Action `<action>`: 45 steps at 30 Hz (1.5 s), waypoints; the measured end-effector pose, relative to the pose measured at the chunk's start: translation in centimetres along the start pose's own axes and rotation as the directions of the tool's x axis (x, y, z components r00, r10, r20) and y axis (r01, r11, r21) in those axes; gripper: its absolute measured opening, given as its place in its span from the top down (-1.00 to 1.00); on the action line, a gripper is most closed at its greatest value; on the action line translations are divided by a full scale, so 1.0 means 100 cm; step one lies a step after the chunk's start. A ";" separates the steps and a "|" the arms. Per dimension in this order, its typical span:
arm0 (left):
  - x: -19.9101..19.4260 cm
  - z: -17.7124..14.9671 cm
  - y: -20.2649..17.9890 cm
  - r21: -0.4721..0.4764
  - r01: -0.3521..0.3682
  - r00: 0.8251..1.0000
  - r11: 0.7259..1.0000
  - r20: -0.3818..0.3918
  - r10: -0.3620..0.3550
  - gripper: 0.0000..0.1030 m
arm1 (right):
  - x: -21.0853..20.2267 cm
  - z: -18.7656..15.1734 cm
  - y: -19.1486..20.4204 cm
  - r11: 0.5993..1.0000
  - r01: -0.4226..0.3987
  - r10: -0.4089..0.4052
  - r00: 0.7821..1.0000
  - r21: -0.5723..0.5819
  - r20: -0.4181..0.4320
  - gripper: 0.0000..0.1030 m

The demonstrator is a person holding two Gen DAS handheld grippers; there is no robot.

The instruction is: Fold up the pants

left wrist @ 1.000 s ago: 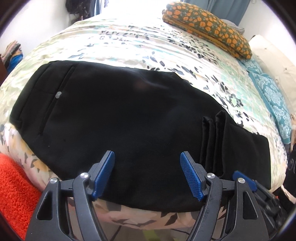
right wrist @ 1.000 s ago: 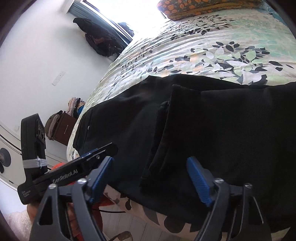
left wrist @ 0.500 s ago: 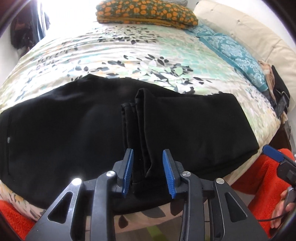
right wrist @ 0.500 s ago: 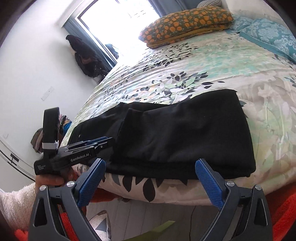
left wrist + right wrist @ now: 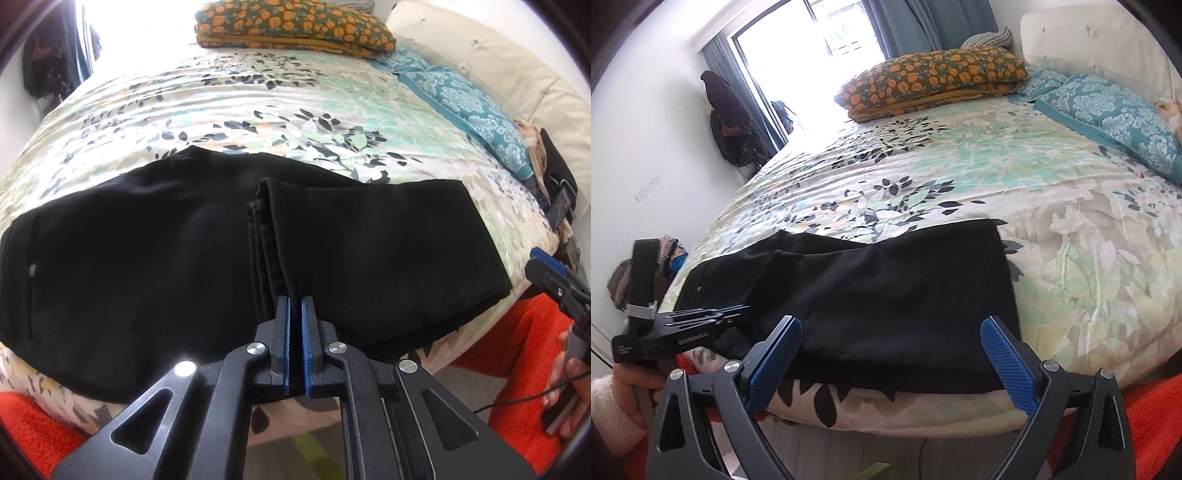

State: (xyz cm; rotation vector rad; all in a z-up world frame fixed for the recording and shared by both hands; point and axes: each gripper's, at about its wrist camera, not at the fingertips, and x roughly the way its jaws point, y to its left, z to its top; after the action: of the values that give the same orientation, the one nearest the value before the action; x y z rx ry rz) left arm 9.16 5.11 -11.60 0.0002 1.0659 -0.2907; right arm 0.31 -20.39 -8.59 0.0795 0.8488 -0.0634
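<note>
Half a second ago the left gripper (image 5: 294,306) stood narrowly parted around the hem; now its blue pads meet, pinching the near edge of the pants (image 5: 166,258). Printing on its body, seen at nine o'clock in the right view, is too blurred to read. Only that view shows the window (image 5: 834,40). Right gripper (image 5: 892,354) hangs wide open over the pants, which lie folded along the bed (image 5: 960,177) edge.

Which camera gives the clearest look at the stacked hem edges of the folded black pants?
The left wrist view: the stacked hem edges run straight ahead of the left gripper, layers distinct. The right wrist view shows only a faint oblique step at far left.
</note>
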 end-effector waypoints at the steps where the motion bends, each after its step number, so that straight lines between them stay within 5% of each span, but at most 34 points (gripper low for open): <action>1: 0.004 -0.002 0.000 0.007 -0.012 1.000 1.000 -0.009 0.012 0.92 | 0.007 0.001 0.000 1.000 0.024 -0.024 0.999 -0.015 -0.020 -0.89; 8: 0.017 -0.008 -0.010 0.083 -0.054 0.998 0.995 -0.036 0.057 0.88 | 0.057 -0.017 0.028 0.982 -0.070 0.037 0.983 -0.177 -0.182 -0.88; 11: 0.017 -0.006 -0.002 0.046 -0.035 0.998 0.998 -0.046 0.037 0.66 | 0.077 -0.028 0.041 0.966 -0.076 0.014 0.969 -0.246 -0.246 -0.89; 13: 0.009 0.000 0.015 -0.034 -0.013 1.000 0.999 -0.025 0.012 0.06 | 0.081 -0.033 0.044 0.961 -0.072 0.004 0.969 -0.266 -0.247 -0.92; 15: -0.006 0.007 0.037 -0.140 0.013 0.999 0.990 0.044 -0.007 -0.31 | 0.081 -0.035 0.045 0.959 -0.071 0.002 0.969 -0.273 -0.248 -0.95; 16: -0.008 0.010 0.046 -0.178 0.033 0.998 0.984 0.060 -0.023 -0.33 | 0.081 -0.035 0.047 0.958 -0.068 -0.004 0.969 -0.280 -0.249 -0.96; 22: 0.034 0.025 0.036 -0.199 0.164 0.979 0.966 -0.083 -0.184 -0.33 | 0.084 -0.036 0.051 0.951 -0.057 -0.022 0.968 -0.303 -0.250 -1.00; 29: 0.056 0.024 0.008 -0.107 0.047 0.989 0.993 -0.133 -0.061 -0.22 | 0.081 -0.037 0.050 0.948 -0.062 -0.018 0.969 -0.313 -0.248 -1.00; 31: 0.056 0.023 0.012 -0.122 0.020 0.990 0.992 -0.134 -0.036 0.38 | 0.080 -0.037 0.050 0.947 -0.063 -0.017 0.969 -0.314 -0.246 -1.00; 34: 0.053 0.022 0.022 -0.162 0.021 0.991 0.987 -0.128 -0.042 0.70 | 0.079 -0.035 0.051 0.949 -0.067 -0.012 0.969 -0.308 -0.248 -1.00; 37: 0.042 0.022 0.023 -0.161 0.028 0.993 0.987 -0.106 -0.045 0.76 | 0.068 -0.027 0.048 0.961 -0.104 0.041 0.970 -0.255 -0.238 -0.99; 40: 0.033 0.019 0.020 -0.129 0.022 0.995 0.991 -0.089 -0.034 0.77 | 0.040 -0.013 0.035 0.975 -0.149 0.128 0.983 -0.164 -0.133 -0.98; 43: 0.040 0.019 0.020 -0.122 0.006 0.995 0.993 -0.101 -0.019 0.77 | 0.019 0.003 0.010 0.993 -0.073 0.072 0.997 -0.095 -0.013 -0.99; 45: 0.044 0.019 0.023 -0.130 0.005 0.994 0.991 -0.107 -0.020 0.76 | 0.021 0.008 -0.024 0.999 -0.020 0.021 1.000 0.045 -0.011 -0.99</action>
State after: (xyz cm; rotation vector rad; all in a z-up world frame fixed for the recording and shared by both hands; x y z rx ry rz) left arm 13.29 6.02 -14.82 -0.1085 1.1917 -0.2341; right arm 2.09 -22.95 -9.72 0.1306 0.8584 -0.0625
